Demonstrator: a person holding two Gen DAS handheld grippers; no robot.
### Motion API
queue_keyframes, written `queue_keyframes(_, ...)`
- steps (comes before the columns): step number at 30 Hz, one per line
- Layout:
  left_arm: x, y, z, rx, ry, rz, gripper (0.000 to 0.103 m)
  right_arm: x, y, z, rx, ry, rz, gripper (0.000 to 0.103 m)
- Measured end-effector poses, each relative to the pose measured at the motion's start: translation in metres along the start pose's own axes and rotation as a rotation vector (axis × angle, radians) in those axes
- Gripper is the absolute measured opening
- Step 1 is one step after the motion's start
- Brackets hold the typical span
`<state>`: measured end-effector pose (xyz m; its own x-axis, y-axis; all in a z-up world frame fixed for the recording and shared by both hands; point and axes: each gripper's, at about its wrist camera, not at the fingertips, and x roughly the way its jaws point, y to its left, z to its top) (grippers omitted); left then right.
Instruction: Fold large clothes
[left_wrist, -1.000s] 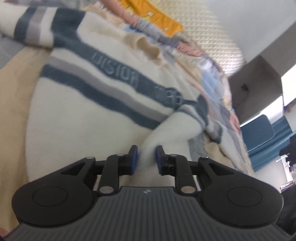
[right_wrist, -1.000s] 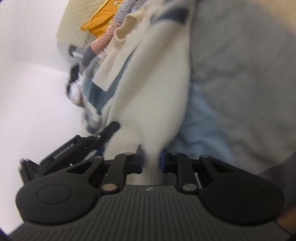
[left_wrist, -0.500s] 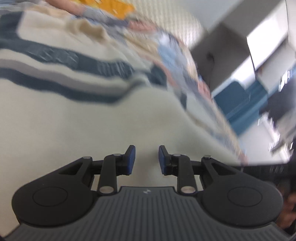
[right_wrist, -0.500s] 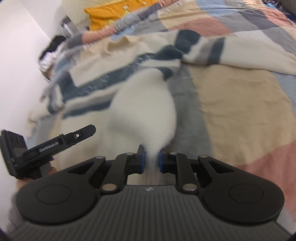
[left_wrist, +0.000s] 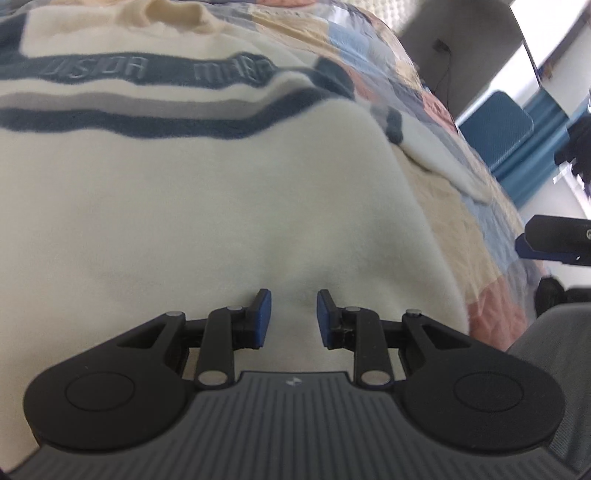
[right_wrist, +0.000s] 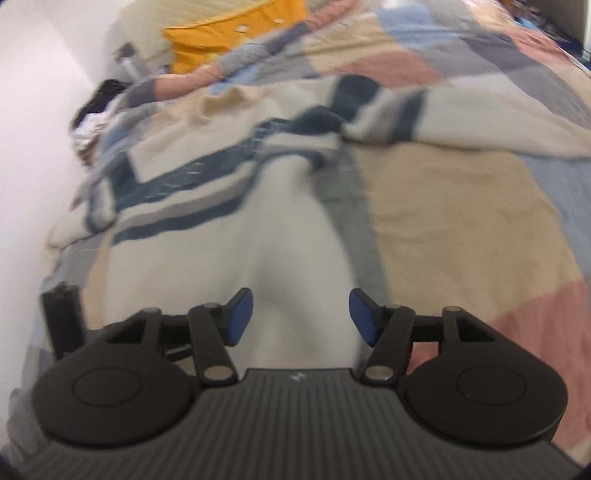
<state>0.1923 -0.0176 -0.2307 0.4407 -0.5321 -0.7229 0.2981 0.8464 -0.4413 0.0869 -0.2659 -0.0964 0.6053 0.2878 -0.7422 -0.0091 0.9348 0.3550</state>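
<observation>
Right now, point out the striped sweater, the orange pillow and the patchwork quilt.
striped sweater (left_wrist: 229, 206): left wrist view, plain cream body below the stripes.
orange pillow (right_wrist: 236, 33): right wrist view, middle of its face.
patchwork quilt (right_wrist: 454, 221): right wrist view, bare tan patch right of the sweater.

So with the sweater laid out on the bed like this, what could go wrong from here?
1. The right gripper is opening above a raised ridge of sweater; released, that ridge may stay as a wrinkle.
2. The sleeve lies bunched across the quilt, so a fold now could come out uneven.
3. The left gripper is open and holds nothing, so the cloth could shift.
</observation>
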Motion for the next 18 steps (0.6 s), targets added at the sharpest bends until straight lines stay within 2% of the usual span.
queue_keyframes(2, -0.02, 0.008, 0.005, -0.056, -0.035, 0.029, 0.03, 0.005, 0.014, 0.002, -0.02, -0.008, 0.059, 0.061)
queue_keyframes(6, -0.078, 0.038, 0.011, -0.222, -0.084, 0.16, 0.031, 0.027, 0.048, 0.002, -0.082, 0.021, 0.206, 0.061)
queue_keyframes(9, -0.123, 0.06, 0.012, -0.27, -0.162, 0.222, 0.031, 0.045, 0.076, -0.003, -0.136, 0.064, 0.3, 0.061)
queue_keyframes(12, -0.156, 0.079, 0.013, -0.37, -0.221, 0.245, 0.031, 0.065, 0.107, -0.019, -0.219, 0.112, 0.361, 0.061)
queue_keyframes(15, -0.181, 0.09, 0.013, -0.42, -0.265, 0.33, 0.031, 0.089, 0.139, -0.045, -0.316, 0.186, 0.415, 0.061)
queue_keyframes(18, -0.2, 0.102, 0.008, -0.464, -0.276, 0.38, 0.031, 0.112, 0.168, -0.067, -0.41, 0.208, 0.42, 0.061)
